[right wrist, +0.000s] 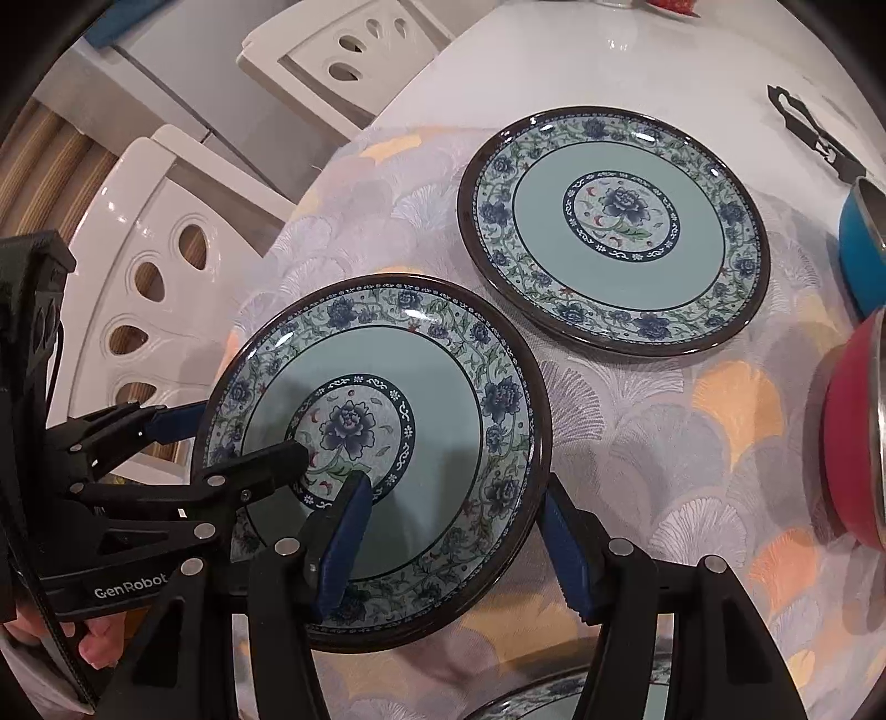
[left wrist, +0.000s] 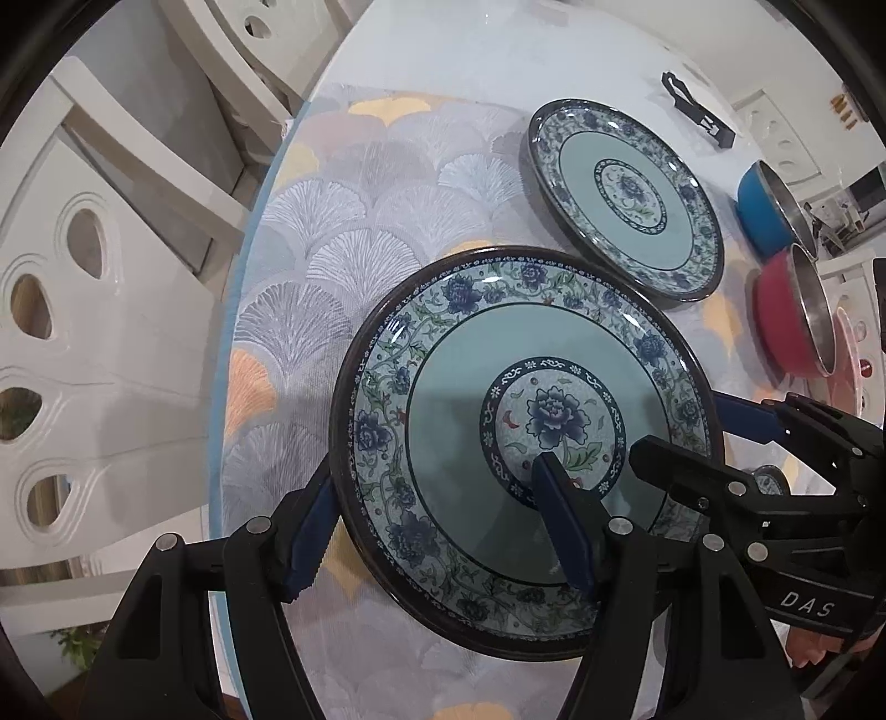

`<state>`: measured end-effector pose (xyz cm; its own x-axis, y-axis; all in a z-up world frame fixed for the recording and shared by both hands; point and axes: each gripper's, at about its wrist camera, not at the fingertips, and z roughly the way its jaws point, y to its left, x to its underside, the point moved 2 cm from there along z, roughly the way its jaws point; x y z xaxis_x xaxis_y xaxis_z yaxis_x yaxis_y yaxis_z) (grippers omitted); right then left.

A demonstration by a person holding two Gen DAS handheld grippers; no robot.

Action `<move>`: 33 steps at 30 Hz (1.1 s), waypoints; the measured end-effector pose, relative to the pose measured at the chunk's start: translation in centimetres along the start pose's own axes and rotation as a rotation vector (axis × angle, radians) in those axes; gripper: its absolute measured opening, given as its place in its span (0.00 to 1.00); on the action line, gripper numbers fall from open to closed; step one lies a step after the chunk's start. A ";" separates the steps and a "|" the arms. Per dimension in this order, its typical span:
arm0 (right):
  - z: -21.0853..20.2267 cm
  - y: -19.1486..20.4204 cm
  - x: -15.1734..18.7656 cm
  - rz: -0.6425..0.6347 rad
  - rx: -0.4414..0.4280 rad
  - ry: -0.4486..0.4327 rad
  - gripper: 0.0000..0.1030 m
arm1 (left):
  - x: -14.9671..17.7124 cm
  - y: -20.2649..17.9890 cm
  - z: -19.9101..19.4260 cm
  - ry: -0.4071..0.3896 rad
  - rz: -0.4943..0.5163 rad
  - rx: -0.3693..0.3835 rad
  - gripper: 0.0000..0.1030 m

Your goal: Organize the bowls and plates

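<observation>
**Two grippers straddling one plate rim**

White chairs (left wrist: 83, 288) are standing around the table (left wrist: 498, 50), whose fan-patterned cloth (left wrist: 343, 232) is carrying the dishes. I am holding my left gripper (left wrist: 443, 526) and right gripper (right wrist: 454, 543) over the near plate (right wrist: 376, 443) by the table's edge, each with one blue pad inside the rim and one outside; jaws half open, whether gripping I cannot tell. A second plate (right wrist: 609, 227) is lying further in, beside blue (left wrist: 769, 205) and red bowls (left wrist: 792, 315).

Open cloth (right wrist: 637, 443) between the two plates, red bowl (right wrist: 853, 443) and blue bowl (right wrist: 861, 243) crowding the right edge
</observation>
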<state>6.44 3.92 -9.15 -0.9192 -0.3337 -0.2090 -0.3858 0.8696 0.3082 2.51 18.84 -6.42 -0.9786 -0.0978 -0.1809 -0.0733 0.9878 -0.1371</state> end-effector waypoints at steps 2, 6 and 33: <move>-0.5 -0.1 0.2 -0.001 -0.008 -0.012 0.58 | 0.4 0.0 -0.4 -0.005 0.003 -0.001 0.64; -1.3 -0.3 0.6 0.001 -0.018 -0.026 0.58 | 1.1 -0.4 -1.0 -0.019 0.010 -0.003 0.64; -7.3 -5.3 8.3 0.012 -0.016 -0.065 0.58 | 6.3 -9.5 -3.4 -0.036 0.073 0.000 0.64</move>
<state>0.26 -6.12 -5.71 -0.9168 -0.2987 -0.2650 -0.3767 0.8671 0.3260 -3.63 9.24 -2.96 -0.9737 -0.0298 -0.2258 -0.0021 0.9925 -0.1220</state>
